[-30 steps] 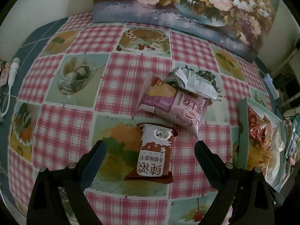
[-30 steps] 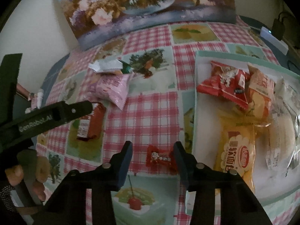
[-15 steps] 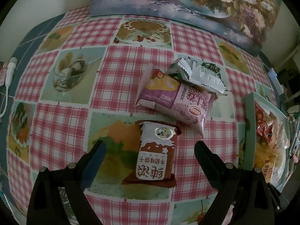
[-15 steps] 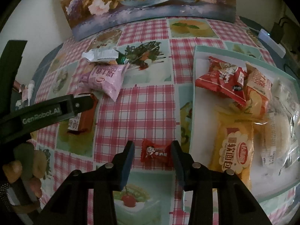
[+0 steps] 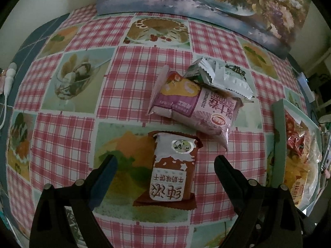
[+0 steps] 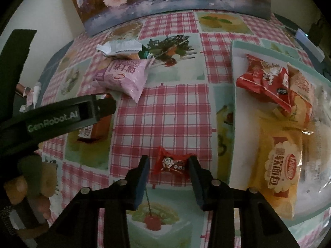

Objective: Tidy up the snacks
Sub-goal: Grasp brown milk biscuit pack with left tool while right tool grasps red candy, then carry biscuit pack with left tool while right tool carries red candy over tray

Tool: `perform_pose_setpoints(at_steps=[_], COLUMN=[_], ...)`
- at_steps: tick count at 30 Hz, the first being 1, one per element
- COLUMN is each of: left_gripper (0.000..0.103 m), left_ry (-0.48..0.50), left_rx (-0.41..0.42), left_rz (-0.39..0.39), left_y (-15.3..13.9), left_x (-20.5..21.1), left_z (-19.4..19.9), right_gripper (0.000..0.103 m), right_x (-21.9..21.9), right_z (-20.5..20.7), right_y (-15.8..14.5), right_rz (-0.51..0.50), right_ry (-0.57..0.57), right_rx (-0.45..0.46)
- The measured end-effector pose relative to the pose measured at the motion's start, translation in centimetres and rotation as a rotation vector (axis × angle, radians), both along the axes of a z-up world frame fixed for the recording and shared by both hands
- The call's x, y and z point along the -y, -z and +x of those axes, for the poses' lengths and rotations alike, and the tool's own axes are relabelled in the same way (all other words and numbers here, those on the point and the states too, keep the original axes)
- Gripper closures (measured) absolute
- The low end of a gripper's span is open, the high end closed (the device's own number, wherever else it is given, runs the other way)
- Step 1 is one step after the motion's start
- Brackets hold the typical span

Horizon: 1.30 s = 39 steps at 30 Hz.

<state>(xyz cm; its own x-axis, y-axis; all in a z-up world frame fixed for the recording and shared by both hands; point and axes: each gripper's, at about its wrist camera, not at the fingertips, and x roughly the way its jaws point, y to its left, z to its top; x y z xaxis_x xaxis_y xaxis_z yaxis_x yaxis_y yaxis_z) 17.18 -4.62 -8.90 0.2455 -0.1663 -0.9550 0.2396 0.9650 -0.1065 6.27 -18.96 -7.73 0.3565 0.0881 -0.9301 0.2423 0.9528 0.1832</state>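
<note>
A brown biscuit packet (image 5: 172, 171) lies on the checked tablecloth between the wide-open fingers of my left gripper (image 5: 165, 165), just above it. A pink packet (image 5: 194, 107) and a silver-green packet (image 5: 219, 76) lie beyond. In the right wrist view my right gripper (image 6: 168, 165) is open around a small red candy (image 6: 172, 163) on the cloth; its fingers stand close on either side. A pale green tray (image 6: 233, 66) to the right holds a red packet (image 6: 266, 78), a yellow bread packet (image 6: 281, 165) and others.
A flower painting (image 5: 206, 0) leans at the table's back edge. A white cable (image 5: 9, 78) lies at the far left. The left gripper's arm (image 6: 55, 117) and the hand holding it cross the left of the right wrist view, over the brown packet (image 6: 93, 132).
My left gripper has moved forward and lower over the brown packet. My right gripper has advanced so the red candy now sits between its fingers, which have narrowed slightly.
</note>
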Motion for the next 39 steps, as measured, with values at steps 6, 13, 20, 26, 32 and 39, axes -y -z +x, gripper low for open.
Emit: perform_pose_setpoints(at_steps=[6, 13, 20, 26, 32, 39], left_gripper=[0.008, 0.008, 0.02, 0.042, 0.062, 0.062], left_ry=[0.0, 0.001, 0.013, 0.031, 0.056, 0.073], left_rx=[-0.002, 0.001, 0.008, 0.007, 0.019, 0.044], left_rz=[0.005, 0.015, 0.04, 0.096, 0.098, 0.075], left_y=[0.3, 0.3, 0.4, 0.9, 0.7, -1.0], left_x=[0.0, 0.1, 0.6, 1.1, 2.0, 2.2], left_z=[0.1, 0.1, 0.1, 0.2, -0.1, -0.5], right_gripper=[0.071, 0.072, 0.071, 0.071, 0.073, 0.075], right_x=[0.2, 0.3, 0.3, 0.3, 0.8, 1.8], right_z=[0.4, 0.4, 0.3, 0.3, 0.2, -0.4], right_y=[0.1, 0.0, 0.0, 0.0, -0.1, -1.4], right_rz=[-0.013, -0.016, -0.008, 0.003, 0.026, 0.06], right_ry=[0.005, 0.005, 0.01, 0.018, 0.026, 0.058], right_rx=[0.004, 0.006, 0.008, 0.01, 0.015, 0.057])
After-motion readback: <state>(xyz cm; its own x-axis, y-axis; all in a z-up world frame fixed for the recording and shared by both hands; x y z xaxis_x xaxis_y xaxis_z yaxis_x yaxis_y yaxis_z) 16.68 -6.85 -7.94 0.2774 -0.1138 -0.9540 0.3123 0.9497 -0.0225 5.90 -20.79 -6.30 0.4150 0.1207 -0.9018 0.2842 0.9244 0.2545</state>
